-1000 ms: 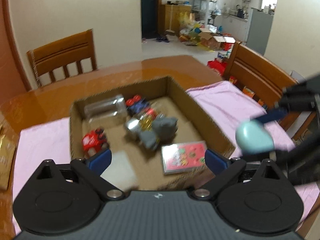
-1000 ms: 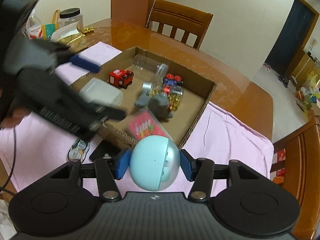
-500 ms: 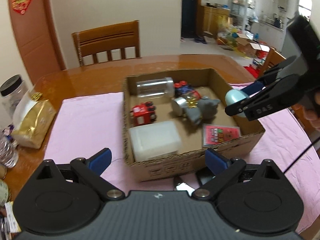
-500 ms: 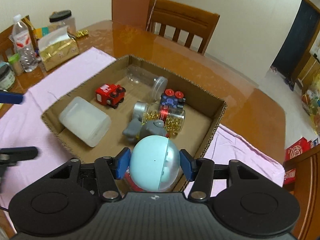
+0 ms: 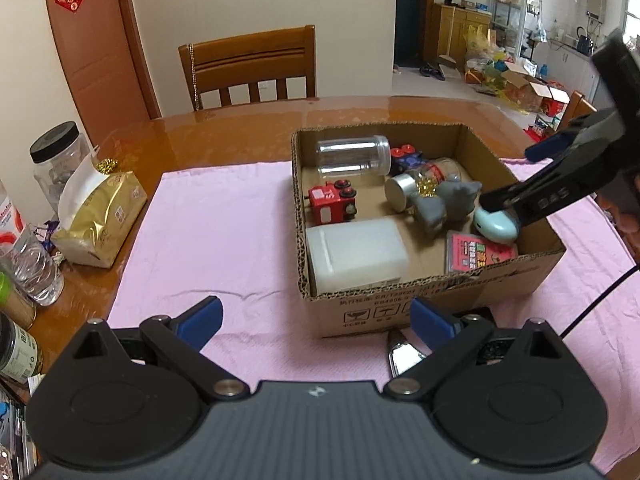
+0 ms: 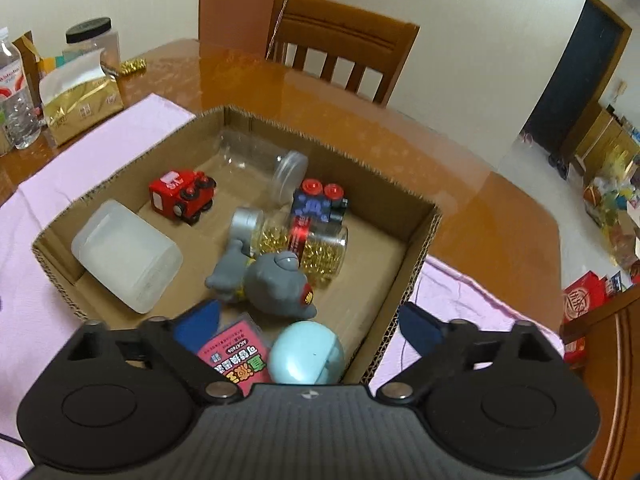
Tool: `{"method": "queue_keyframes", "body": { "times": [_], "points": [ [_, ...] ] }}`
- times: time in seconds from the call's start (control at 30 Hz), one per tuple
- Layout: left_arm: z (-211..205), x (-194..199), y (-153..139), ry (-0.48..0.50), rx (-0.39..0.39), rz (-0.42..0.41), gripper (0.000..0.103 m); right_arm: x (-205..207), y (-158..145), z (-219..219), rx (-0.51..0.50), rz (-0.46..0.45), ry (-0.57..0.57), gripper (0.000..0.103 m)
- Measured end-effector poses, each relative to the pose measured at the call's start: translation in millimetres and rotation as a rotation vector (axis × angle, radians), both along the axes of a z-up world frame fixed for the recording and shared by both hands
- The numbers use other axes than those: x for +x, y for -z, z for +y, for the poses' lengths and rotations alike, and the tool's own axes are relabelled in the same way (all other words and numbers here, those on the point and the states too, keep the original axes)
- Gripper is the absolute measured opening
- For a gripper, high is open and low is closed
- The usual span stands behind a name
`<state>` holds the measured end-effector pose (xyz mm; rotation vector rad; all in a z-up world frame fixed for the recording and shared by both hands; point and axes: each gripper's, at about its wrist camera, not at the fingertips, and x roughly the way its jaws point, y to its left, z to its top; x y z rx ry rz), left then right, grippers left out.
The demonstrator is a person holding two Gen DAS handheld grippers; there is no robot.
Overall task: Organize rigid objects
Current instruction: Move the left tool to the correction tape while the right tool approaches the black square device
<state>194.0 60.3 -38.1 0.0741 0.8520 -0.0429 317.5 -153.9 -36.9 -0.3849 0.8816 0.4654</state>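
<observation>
A cardboard box (image 5: pixel 436 304) (image 6: pixel 416 264) sits on a pink cloth. It holds a red toy truck (image 5: pixel 332 206) (image 6: pixel 182 196), a white plastic container (image 5: pixel 356 254) (image 6: pixel 124 260), a clear jar (image 5: pixel 354 156), a jar of gold beads (image 6: pixel 296 242), a grey toy (image 6: pixel 272 280), a pink card pack (image 5: pixel 478 252) (image 6: pixel 236 356) and a light blue egg-shaped capsule (image 5: pixel 496 224) (image 6: pixel 306 354). My right gripper (image 6: pixel 308 322) is open over the box's near right corner, the capsule lying free between its fingers. My left gripper (image 5: pixel 316 314) is open and empty in front of the box.
A gold tissue pack (image 5: pixel 100 208), a black-lidded jar (image 5: pixel 60 156) and bottles (image 5: pixel 24 256) stand at the table's left. A metal object (image 5: pixel 400 354) lies on the cloth before the box. A wooden chair (image 5: pixel 250 68) stands at the far side.
My right gripper carried the blue capsule over the box, lowered it into the near right corner and opened. My left gripper pulled back from the box.
</observation>
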Motion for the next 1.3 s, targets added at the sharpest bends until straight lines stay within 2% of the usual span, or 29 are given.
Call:
{"method": "queue_keyframes", "body": {
  "times": [0.23,0.47,0.63,0.83,1.1,1.17,1.3],
  "points": [
    [-3.9,-3.0,6.0,0.019,0.007,0.021,0.100,-22.5,-18.2,-7.1,0.049,0.001,0.048,0.103],
    [-0.8,-8.2,15.5,0.013,0.015,0.046,0.100,-66.0,-21.7,-11.3,0.080,0.012,0.116,0.103],
    [7.6,-12.9,21.9,-0.010,0.007,0.063,0.100,-97.0,6.3,-5.3,0.079,0.083,0.164,0.103],
    [20.2,-16.9,24.6,-0.038,0.017,0.065,0.100,-103.8,57.3,17.3,0.110,0.174,0.208,0.103],
    [31.8,-18.7,26.7,-0.040,0.022,0.073,0.100,-88.1,93.1,44.1,0.128,0.172,0.312,0.103],
    [33.4,-18.3,28.0,-0.036,0.023,0.076,0.100,-88.3,96.3,48.7,0.099,0.141,0.319,0.103],
    [30.8,-15.4,30.9,-0.014,0.017,0.083,0.100,-89.7,97.3,47.0,0.084,0.134,0.329,0.103]
  ]
}}
